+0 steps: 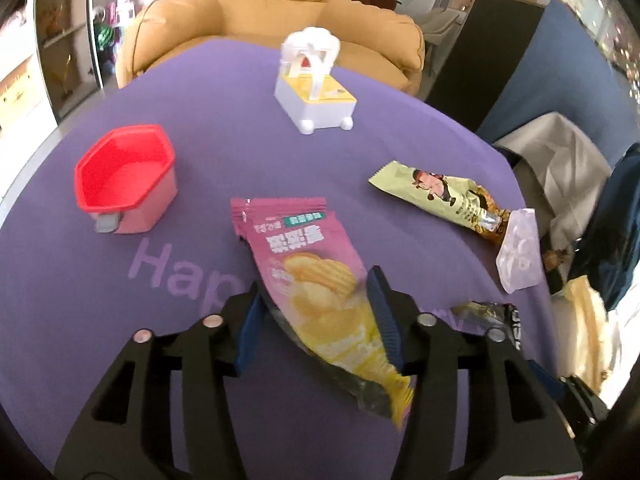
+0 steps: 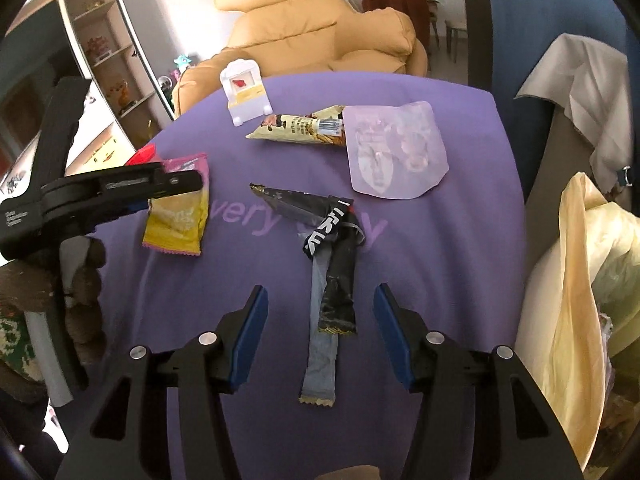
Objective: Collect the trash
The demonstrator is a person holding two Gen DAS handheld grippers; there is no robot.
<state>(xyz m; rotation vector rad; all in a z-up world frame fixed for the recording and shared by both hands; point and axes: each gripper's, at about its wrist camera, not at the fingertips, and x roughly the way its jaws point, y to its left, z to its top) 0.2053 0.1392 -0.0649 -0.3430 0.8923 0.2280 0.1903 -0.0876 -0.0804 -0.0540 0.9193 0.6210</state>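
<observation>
**Purple table, trash scattered, both tongs spread**

Purple-clothed table with a tan armchair behind it. Left tongs spread, pink-and-yellow chip bag lying between the blue pads; whether the pads touch it I cannot tell, no clear pinch. From the right wrist view the left tongs sit over that same chip bag at the table's left side. Right tongs spread wide above a crumpled black wrapper, a greyish strip lying under it; pads well clear of both. Farther out: pale green snack wrapper touching a clear plastic blister tray, white toy stand near the far edge, red hexagonal bin on the left side, empty. Yellowish plastic bag just beside the table's right edge.
</observation>
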